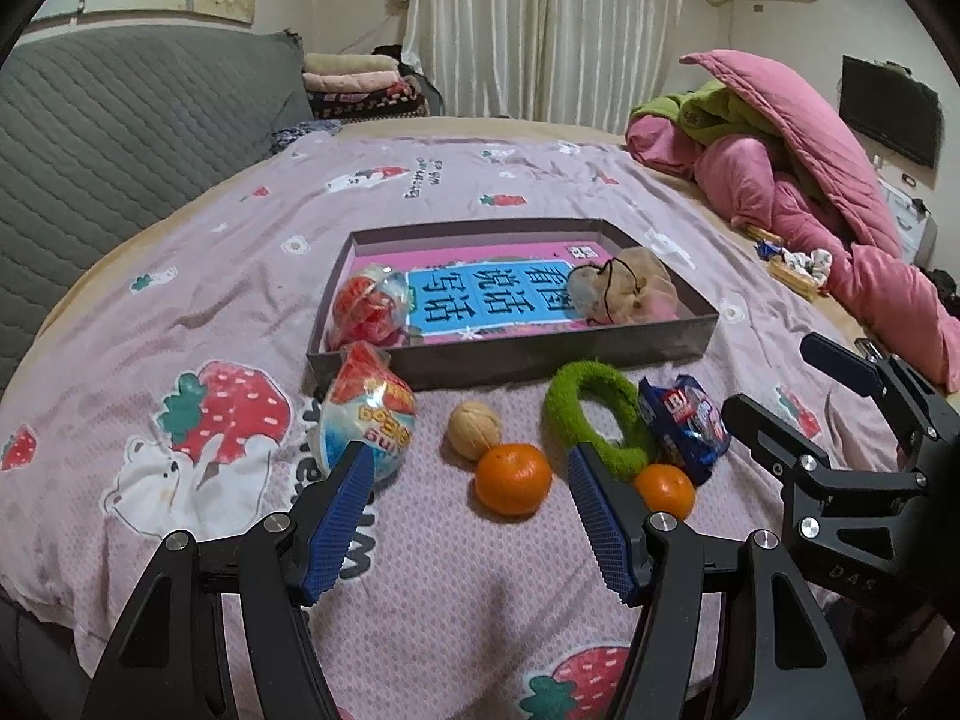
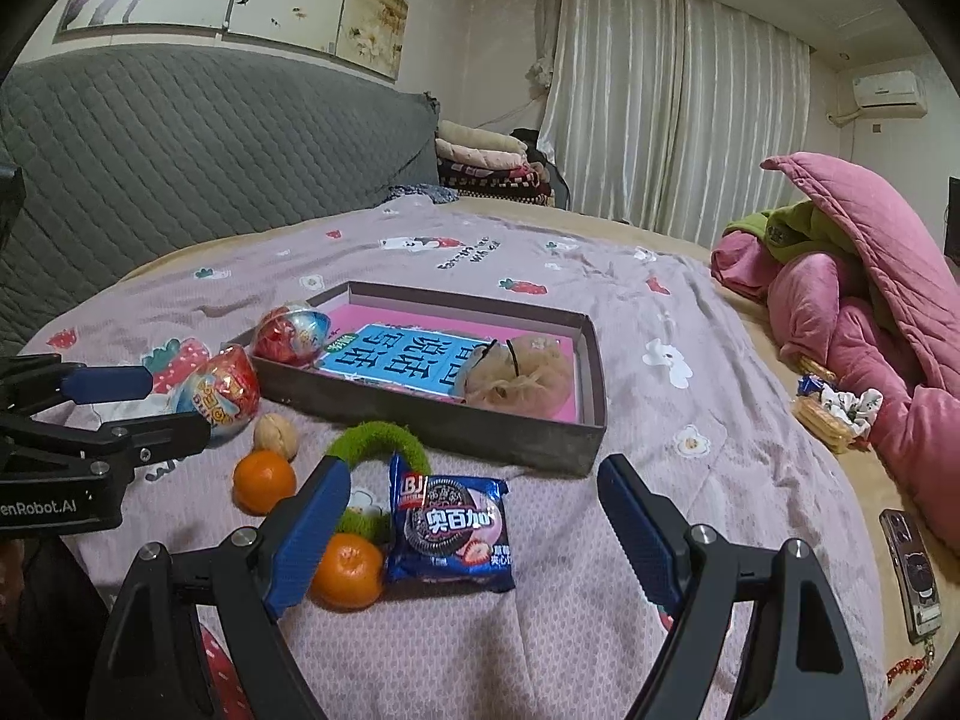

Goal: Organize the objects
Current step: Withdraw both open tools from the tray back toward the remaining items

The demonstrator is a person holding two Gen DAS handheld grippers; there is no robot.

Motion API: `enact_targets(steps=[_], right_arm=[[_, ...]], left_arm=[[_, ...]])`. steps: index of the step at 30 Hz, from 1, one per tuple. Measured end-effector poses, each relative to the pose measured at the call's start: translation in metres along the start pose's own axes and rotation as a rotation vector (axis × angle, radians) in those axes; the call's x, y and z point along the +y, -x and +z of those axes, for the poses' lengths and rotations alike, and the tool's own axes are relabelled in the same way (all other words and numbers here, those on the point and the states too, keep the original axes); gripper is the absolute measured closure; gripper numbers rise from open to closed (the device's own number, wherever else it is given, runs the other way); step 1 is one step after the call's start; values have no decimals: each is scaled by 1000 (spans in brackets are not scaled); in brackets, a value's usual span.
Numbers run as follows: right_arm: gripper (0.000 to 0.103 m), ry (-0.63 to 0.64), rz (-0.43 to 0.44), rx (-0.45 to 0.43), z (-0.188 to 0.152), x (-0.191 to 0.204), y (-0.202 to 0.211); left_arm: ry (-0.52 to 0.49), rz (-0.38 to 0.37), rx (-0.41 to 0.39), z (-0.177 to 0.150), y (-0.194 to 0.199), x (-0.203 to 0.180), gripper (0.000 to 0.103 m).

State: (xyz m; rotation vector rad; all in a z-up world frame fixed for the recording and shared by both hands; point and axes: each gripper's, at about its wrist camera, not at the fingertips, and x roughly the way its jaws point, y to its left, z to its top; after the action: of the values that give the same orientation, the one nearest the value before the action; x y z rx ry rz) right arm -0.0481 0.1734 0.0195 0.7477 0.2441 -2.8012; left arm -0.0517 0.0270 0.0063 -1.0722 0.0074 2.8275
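Right wrist view, phone (image 2: pixel 912 576) on bed edge

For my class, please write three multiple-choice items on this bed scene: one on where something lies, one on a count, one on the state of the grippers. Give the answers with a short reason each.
1. Where does the blue book lie?
A. inside the box
B. on the pillow
C. beside the phone

2. How many oranges are on the bedspread?
A. one
B. two
C. four

3. How do the left gripper and right gripper stand?
A. both open and empty
B. both shut
C. each holding fruit

Answers:
1 A, the box walls surround it.
2 B, one orange sits by the walnut, the other orange by the biscuit packet.
3 A, the fingers stand apart and touch nothing.
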Motion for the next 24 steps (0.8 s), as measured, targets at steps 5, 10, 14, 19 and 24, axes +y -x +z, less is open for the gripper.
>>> enact_targets(steps=[5,10,14,19,24], right_arm=[[19,-16,7,9,-3,-1,2],[19,-22,8,20,-6,-3,2],[19,-21,2,20,-6,-3,3],[19,-25,2,29,-8,-4,3],[19,-32,4,45,-10,-5,1]], left_arm=[[-8,-12,24,-5,-3,-1,34],[-12,-19,41,-10,-5,-2,34],[-11,-24,57,-13,-7,-2,34],[-3,-26,74,-14,-9,-1,34],[-6,-28,91,-18,-12,0,34]])
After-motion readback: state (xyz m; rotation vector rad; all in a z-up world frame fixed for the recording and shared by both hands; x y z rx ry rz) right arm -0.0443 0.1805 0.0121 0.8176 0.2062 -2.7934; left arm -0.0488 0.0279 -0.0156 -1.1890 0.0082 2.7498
